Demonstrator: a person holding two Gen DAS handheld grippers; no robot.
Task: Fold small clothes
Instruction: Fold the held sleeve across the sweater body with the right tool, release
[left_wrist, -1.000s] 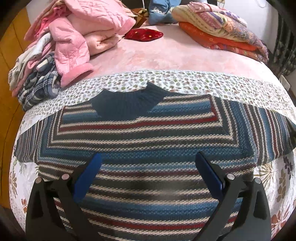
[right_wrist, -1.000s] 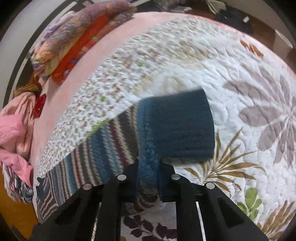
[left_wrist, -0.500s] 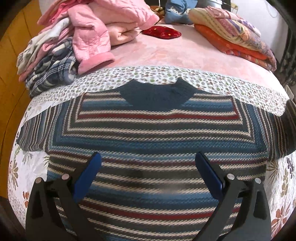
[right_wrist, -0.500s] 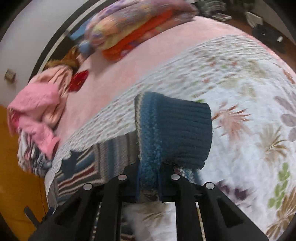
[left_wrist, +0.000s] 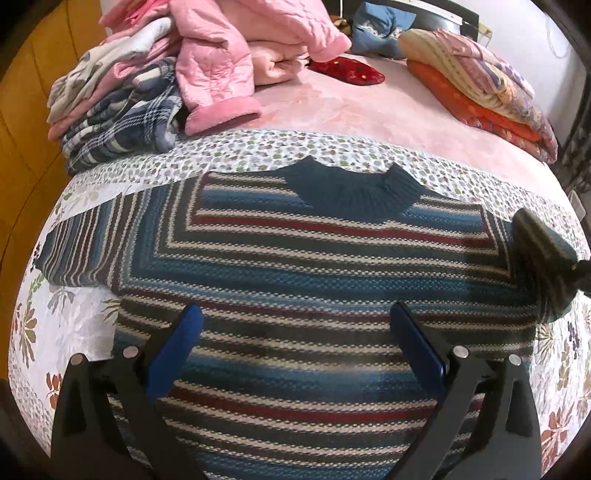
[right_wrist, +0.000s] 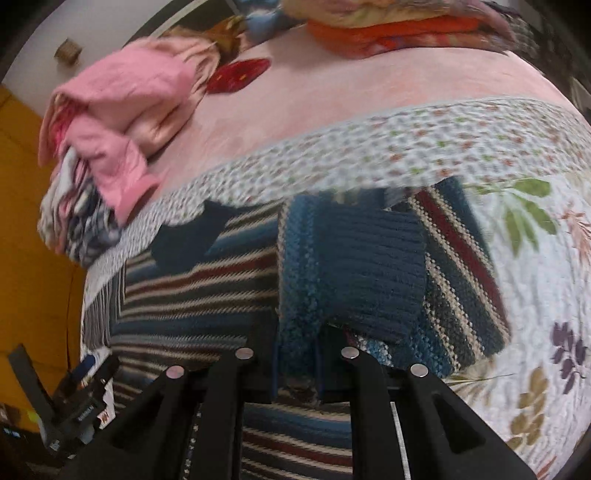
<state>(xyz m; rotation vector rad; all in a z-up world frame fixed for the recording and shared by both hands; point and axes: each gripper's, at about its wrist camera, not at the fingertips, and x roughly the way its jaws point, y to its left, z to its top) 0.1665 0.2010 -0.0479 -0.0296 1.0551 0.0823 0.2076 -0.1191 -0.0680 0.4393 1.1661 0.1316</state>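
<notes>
Lying flat on the floral quilt (left_wrist: 92, 325), the striped sweater (left_wrist: 314, 266) was barely begun: only its right sleeve (right_wrist: 351, 266) was being carried inward, clamped in the right gripper (right_wrist: 297, 373). The left gripper (left_wrist: 295, 339) hovered wide and empty; left sleeve and body folds remained.

One striped sweater (left_wrist: 314, 280), two grippers

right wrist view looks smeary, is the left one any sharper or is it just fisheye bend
Right wrist view: motion blur smears the floral quilt and sweater cuff. Left wrist view: sharp knit on the striped sweater, only fisheye bulge and dark corners.
</notes>
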